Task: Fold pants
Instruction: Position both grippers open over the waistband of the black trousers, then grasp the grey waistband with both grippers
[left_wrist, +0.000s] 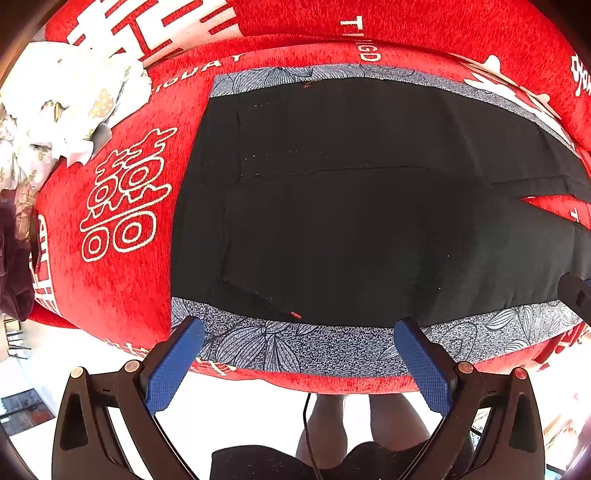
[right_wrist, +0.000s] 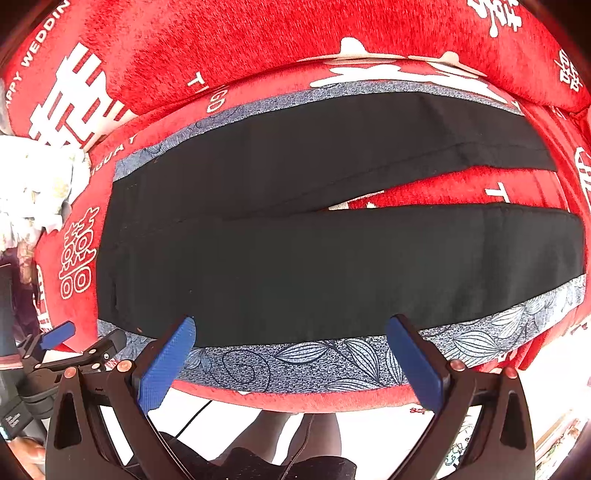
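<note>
Black pants with blue-grey floral side stripes lie flat on a red cushioned seat. The waist is at the left and the two legs run to the right, slightly parted. My left gripper is open and empty, hovering over the near floral edge by the waist. My right gripper is open and empty above the near edge of the front leg. The left gripper also shows at the left of the right wrist view.
The red cover has white characters and letters, and a red backrest rises behind the seat. A pile of pale floral cloth lies at the far left. The seat's front edge is just under the grippers, with the person's legs below.
</note>
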